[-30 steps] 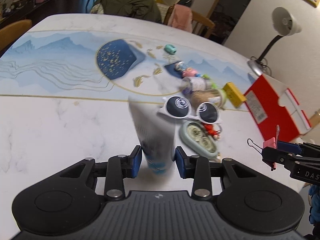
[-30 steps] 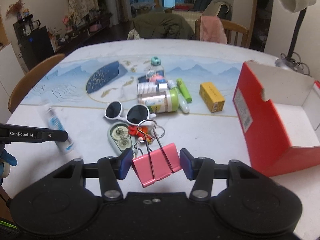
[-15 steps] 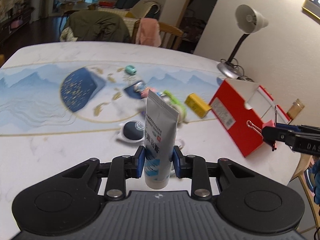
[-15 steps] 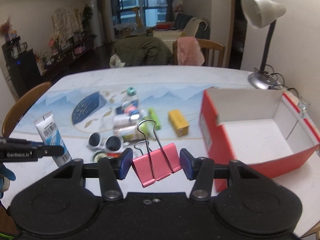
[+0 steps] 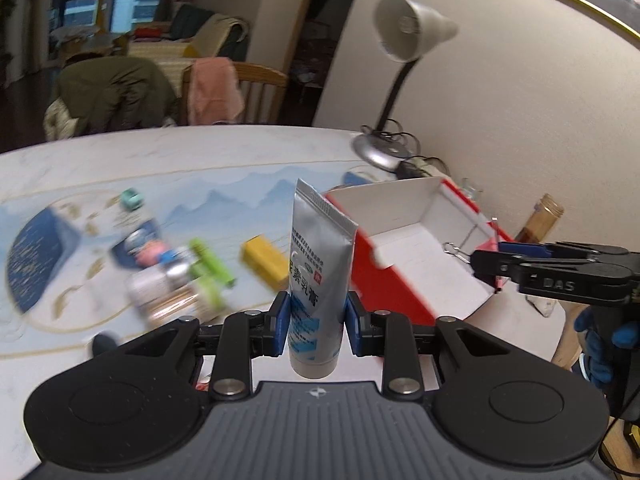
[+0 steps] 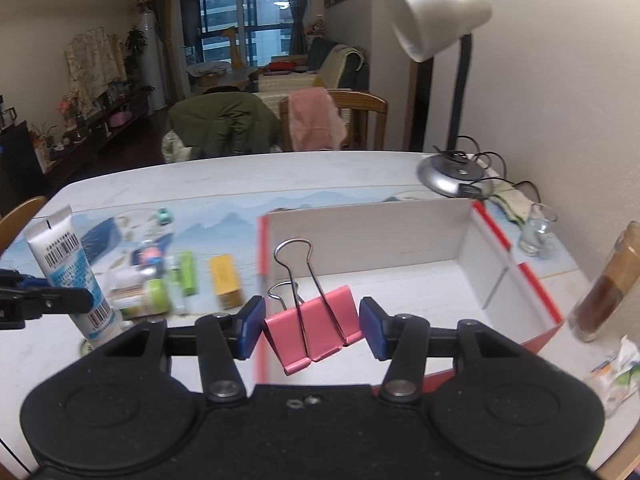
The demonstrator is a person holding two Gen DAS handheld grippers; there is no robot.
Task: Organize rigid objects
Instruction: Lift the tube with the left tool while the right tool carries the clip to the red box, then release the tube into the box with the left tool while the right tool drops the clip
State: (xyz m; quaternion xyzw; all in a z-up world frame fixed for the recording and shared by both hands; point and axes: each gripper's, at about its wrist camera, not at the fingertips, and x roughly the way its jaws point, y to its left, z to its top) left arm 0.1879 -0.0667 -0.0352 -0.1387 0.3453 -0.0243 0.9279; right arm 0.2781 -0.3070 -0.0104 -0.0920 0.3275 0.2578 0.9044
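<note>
My left gripper (image 5: pixel 317 322) is shut on a silver and blue tube (image 5: pixel 318 276), held upright above the table, left of the red box (image 5: pixel 384 280). The tube also shows in the right wrist view (image 6: pixel 72 272). My right gripper (image 6: pixel 312 328) is shut on a pink binder clip (image 6: pixel 316 328) and holds it above the near part of the open red box with white inside (image 6: pixel 400 240). The right gripper also shows in the left wrist view (image 5: pixel 486 262), over the box's right side.
A pile of small items lies left of the box: a yellow box (image 6: pixel 226 280), green tubes (image 6: pixel 188 272), a teal object (image 6: pixel 163 216). A desk lamp (image 6: pixel 452 176), a small glass (image 6: pixel 536 236) and a brown jar (image 6: pixel 608 288) stand near the table's right edge.
Both grippers have moved right and up toward the red box with their objects. The clip now hangs over the box's inside; the tube is closer to the box's left wall.
</note>
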